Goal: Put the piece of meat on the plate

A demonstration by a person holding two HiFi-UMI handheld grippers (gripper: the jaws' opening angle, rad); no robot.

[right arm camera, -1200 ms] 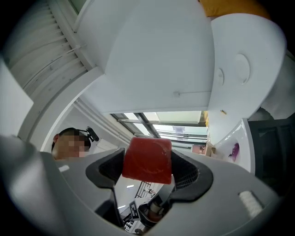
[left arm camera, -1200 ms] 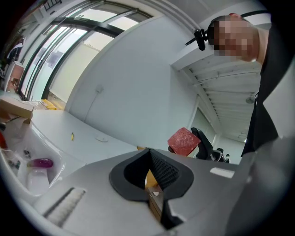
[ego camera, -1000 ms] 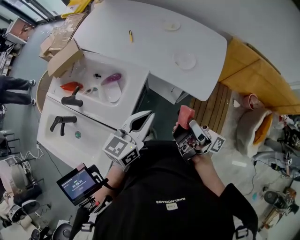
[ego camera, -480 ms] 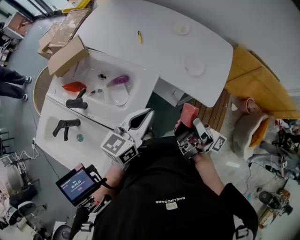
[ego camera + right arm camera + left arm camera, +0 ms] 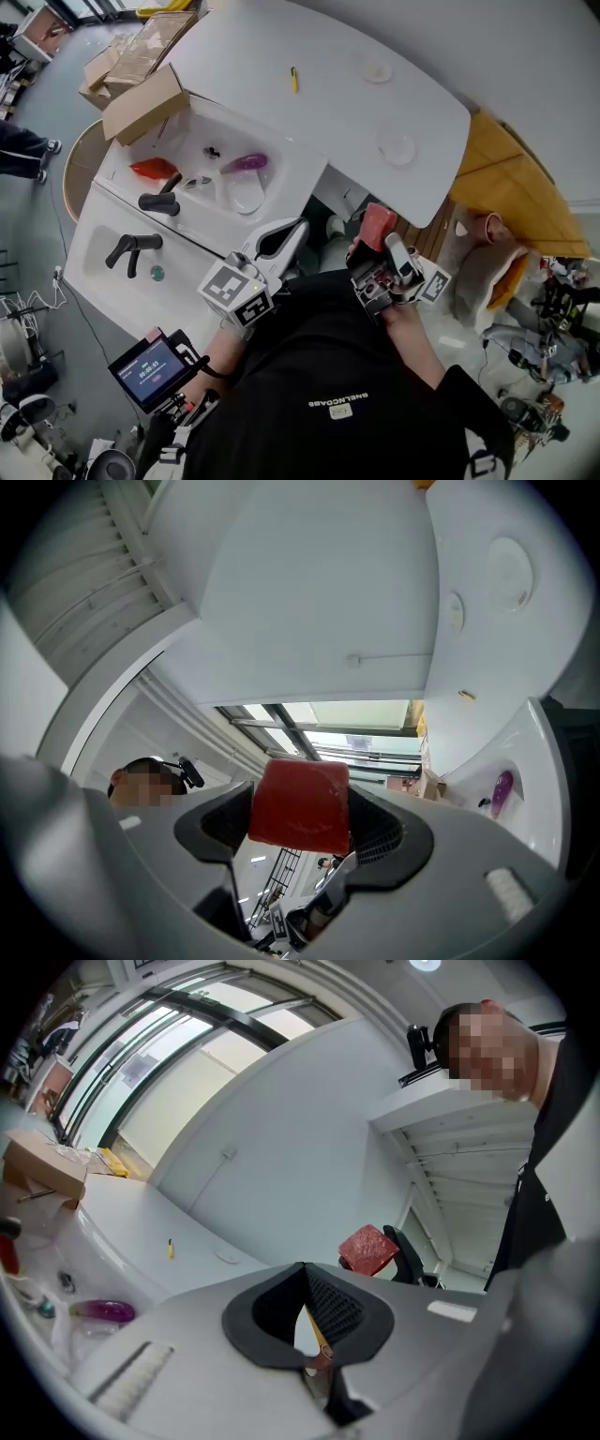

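A red block of meat (image 5: 377, 223) sits between the jaws of my right gripper (image 5: 373, 242), held in the air close to the person's chest, below the white table's (image 5: 309, 56) near edge. Seen along the right gripper's jaws, the meat (image 5: 298, 803) fills the right gripper (image 5: 302, 829). Two pale round plates (image 5: 397, 147) (image 5: 376, 70) lie on the table, beyond the meat. My left gripper (image 5: 295, 228) is shut and empty, level with the right one and to its left. In the left gripper view its tips (image 5: 305, 1274) meet, and the meat (image 5: 373, 1249) shows beyond.
A white sink (image 5: 281, 197) at left holds a purple object (image 5: 246, 162), a red object (image 5: 152, 169) and black taps (image 5: 159, 202). Cardboard boxes (image 5: 141, 98) stand at its far end. A yellow pen (image 5: 293, 80) lies on the table. A wooden bench (image 5: 511, 178) is at right.
The head view has shifted, so the table and sink now sit further right and lower. Both grippers keep the same pose by the chest, with the meat still gripped.
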